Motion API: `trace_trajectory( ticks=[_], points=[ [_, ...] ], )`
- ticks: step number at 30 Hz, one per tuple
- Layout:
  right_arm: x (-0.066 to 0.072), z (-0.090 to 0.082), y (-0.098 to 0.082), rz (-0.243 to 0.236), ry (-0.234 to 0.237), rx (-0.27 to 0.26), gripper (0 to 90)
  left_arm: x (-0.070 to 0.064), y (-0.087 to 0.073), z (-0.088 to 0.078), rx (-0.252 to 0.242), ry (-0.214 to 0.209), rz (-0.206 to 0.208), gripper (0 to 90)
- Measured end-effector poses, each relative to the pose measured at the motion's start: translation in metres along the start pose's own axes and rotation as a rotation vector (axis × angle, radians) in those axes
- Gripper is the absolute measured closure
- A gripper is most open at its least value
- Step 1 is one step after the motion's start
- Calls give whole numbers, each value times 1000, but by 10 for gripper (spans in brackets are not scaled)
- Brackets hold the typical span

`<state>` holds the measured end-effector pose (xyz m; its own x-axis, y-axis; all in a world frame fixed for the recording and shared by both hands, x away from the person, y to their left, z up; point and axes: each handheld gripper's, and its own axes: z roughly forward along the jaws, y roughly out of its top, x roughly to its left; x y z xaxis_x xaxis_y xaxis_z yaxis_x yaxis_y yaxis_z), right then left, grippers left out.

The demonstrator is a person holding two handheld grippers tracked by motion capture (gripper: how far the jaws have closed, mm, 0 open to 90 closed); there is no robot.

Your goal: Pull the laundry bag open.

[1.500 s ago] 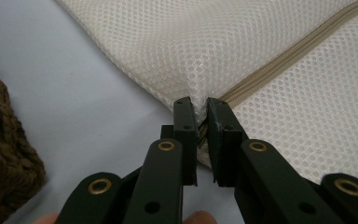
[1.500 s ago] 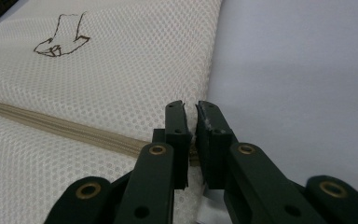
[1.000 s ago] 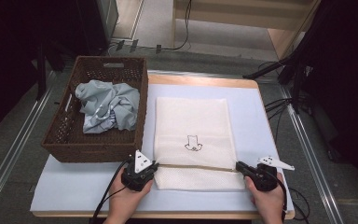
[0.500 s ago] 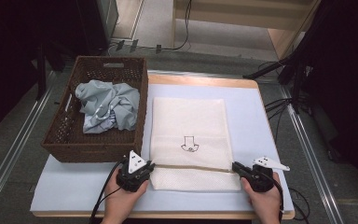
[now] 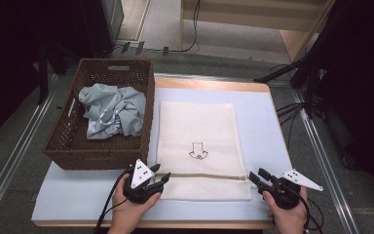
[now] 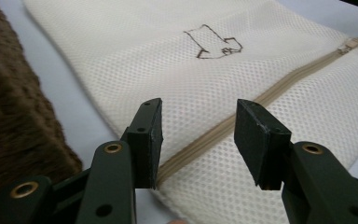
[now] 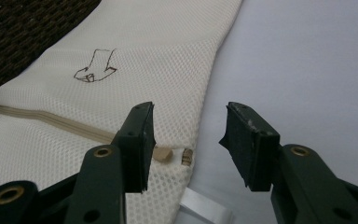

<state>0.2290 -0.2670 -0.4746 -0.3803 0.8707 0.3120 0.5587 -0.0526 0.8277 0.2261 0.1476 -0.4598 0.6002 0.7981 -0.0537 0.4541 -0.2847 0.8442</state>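
Table w/ a pale blue cover takes up most of the high view, wooden edge showing at the far and near sides. On its left half sits a dark wicker basket, and inside it there's a crumpled grey-blue cloth, bunched toward the middle.

Just right of the basket, flat on the cover, lies a cream mesh laundry bag. It's got a small black arrow-ish doodle near its centre and a tan zipper running left to right across the near end. Zipper pull is at the bag's right edge, seen in the right gripper view.

Left gripper is at the bag's near left corner, approx over the zipper's left end. Its jaws have just been opening and now stand apart; mesh and zipper lie below the gap, pads not pressing on anything.

Right gripper is at the near right corner, just off the bag's edge. Same deal: jaws have just been opening, now spread, nothing pinched. Zipper pull sits just past its left jaw.
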Motion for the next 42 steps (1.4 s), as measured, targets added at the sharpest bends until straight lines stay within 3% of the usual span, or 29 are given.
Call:
trace_trajectory(
  ticks=[1, 5, 12, 16, 21, 26, 28, 29, 35, 39, 41, 42],
  points=[
    [-1, -3, 0, 20, -2, 10, 558, -2, 0, 1, 2, -4, 4, 531],
    [0, -7, -4, 24, -11, 34, 571, -9, 1, 6, 9, -23, 17, 533],
    [3, -15, -14, 10, -2, 75, 610, -23, 7, 13, 4, -76, 33, 540],
    [0, -11, -13, 42, 14, 106, 584, -31, 11, 20, 13, -103, 37, 543],
    [2, -5, -17, 45, 15, 132, 565, -44, 16, 31, 32, -132, 61, 548],
    [1, 6, -18, 18, -11, 154, 553, -60, 23, 43, 49, -172, 96, 577],
    [0, 7, -17, 26, 5, 149, 548, -68, 27, 48, 60, -187, 115, 580],
    [1, 7, -18, 2, 9, 148, 547, -71, 29, 51, 62, -196, 116, 580],
    [7, 9, -19, -23, 25, 158, 573, -86, 40, 67, 76, -223, 119, 590],
    [12, 10, -19, -42, 17, 173, 611, -97, 45, 78, 86, -263, 124, 663],
    [15, 11, -21, -93, -30, 173, 710, -104, 49, 85, 94, -277, 127, 678],
    [15, 11, -21, -93, -30, 173, 710, -104, 49, 85, 94, -277, 127, 679]
  ],
)
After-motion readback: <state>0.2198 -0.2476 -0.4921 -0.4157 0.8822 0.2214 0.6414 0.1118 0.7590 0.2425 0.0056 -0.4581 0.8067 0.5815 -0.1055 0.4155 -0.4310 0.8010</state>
